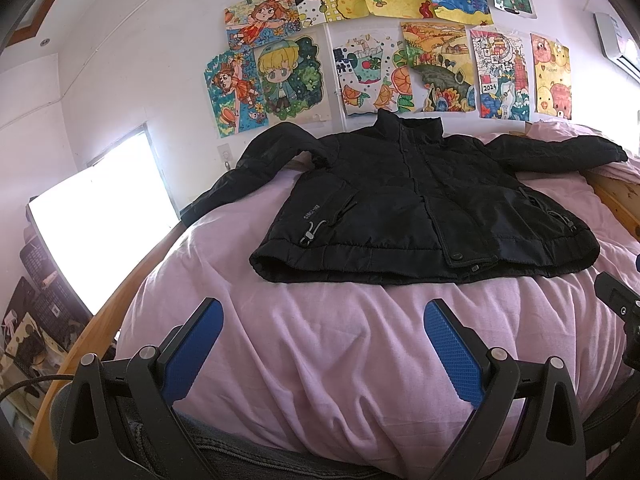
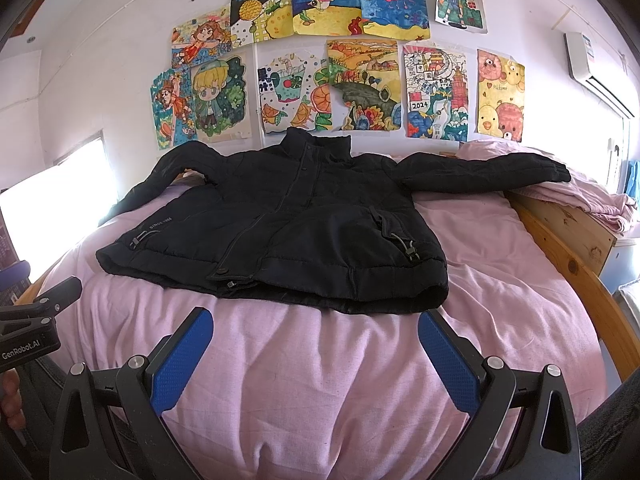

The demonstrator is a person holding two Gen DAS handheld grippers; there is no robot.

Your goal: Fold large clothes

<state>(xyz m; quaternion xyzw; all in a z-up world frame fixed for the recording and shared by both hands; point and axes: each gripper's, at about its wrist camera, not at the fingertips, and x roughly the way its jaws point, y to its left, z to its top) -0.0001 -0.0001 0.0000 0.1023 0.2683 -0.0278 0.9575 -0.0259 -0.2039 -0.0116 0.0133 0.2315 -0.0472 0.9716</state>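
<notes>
Jacket: a black jacket [image 1: 424, 208] lies front-up and spread flat on the bed, collar toward the wall, hem toward the cameras, both sleeves stretched out sideways.
Left sleeve end: hangs over the bed's edge by the bright window [image 1: 100, 216].
Bed: covered by a rumpled pink sheet [image 1: 328, 360], with a wooden frame [image 2: 568, 256] along the side.
Left gripper [image 1: 323, 344]: held low over the near end of the bed, level, pointing at the hem; jaws spread wide and holding nothing, blue pads [image 1: 192, 356] clear of the cloth.
Right gripper [image 2: 316, 354]: beside the left one in the same pose; jaws wide apart and holding nothing, its right fingertip close to the hem's corner.
Wall: children's drawings [image 2: 320, 48] pinned above the collar.
</notes>
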